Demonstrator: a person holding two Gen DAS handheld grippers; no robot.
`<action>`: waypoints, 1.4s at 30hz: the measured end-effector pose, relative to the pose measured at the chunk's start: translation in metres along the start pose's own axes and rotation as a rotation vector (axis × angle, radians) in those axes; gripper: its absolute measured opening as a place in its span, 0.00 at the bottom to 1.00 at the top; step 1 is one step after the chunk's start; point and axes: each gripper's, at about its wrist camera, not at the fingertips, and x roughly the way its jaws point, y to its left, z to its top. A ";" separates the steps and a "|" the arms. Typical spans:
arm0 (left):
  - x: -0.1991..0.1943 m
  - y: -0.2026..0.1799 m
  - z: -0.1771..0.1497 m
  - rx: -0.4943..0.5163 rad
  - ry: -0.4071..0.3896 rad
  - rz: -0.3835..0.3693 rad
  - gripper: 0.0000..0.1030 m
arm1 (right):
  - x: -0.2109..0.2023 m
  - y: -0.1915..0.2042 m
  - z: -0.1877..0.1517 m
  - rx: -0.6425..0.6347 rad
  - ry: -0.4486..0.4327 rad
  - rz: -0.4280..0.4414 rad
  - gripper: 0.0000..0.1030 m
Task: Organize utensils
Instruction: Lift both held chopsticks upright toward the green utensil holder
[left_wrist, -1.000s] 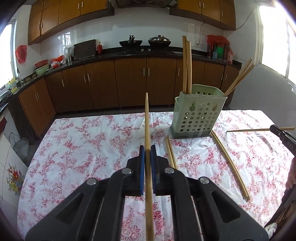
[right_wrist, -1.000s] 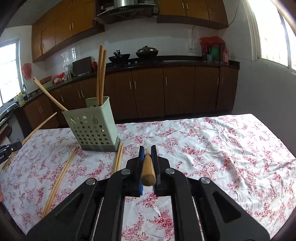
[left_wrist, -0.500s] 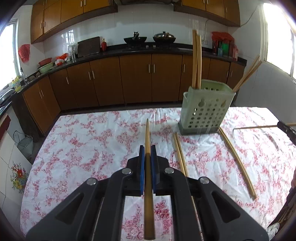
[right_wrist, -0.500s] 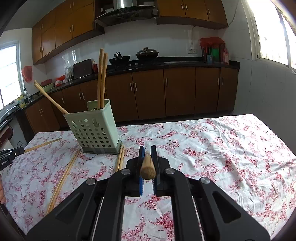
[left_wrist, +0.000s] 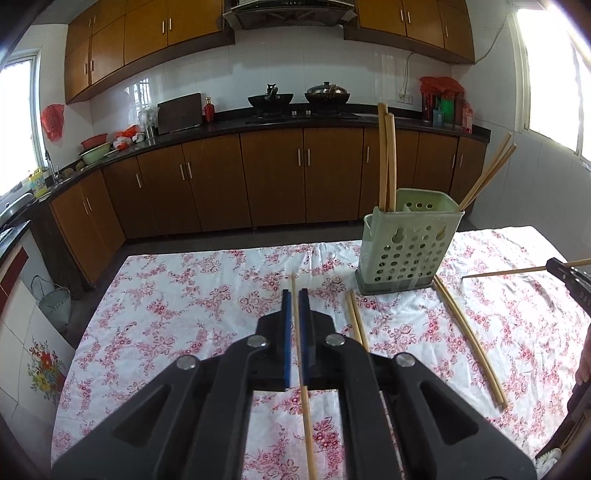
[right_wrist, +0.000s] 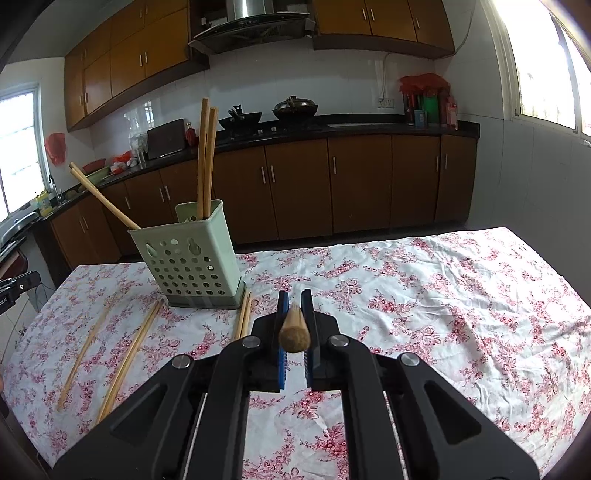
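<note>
A pale green perforated utensil holder (left_wrist: 406, 247) stands on the floral tablecloth, with several chopsticks upright and leaning in it; it also shows in the right wrist view (right_wrist: 188, 262). My left gripper (left_wrist: 293, 299) is shut on a chopstick (left_wrist: 303, 387) that runs lengthwise between the pads, left of the holder. My right gripper (right_wrist: 294, 301) is shut on a chopstick (right_wrist: 293, 330) whose butt end points at the camera, right of the holder. Loose chopsticks lie beside the holder (left_wrist: 356, 319) (left_wrist: 469, 332) (right_wrist: 127, 354).
The table (right_wrist: 461, 314) is covered by a red-flowered cloth. Brown kitchen cabinets and a counter with woks (left_wrist: 280, 99) run behind it. The other gripper shows at the frame edge in each view (left_wrist: 569, 277) (right_wrist: 16, 286).
The left gripper has risen and pulled back, so its chopstick tip appears lower against the table. The right gripper has tilted up slightly, still holding its chopstick.
</note>
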 end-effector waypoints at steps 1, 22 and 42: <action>0.000 0.000 0.000 -0.001 -0.001 -0.001 0.03 | 0.000 0.000 0.000 0.000 0.001 0.000 0.08; 0.056 -0.003 -0.116 -0.001 0.300 0.005 0.08 | 0.000 -0.004 -0.002 0.013 0.004 0.002 0.07; 0.025 0.011 -0.053 -0.015 0.109 -0.020 0.08 | -0.003 -0.009 0.001 0.030 -0.020 0.001 0.07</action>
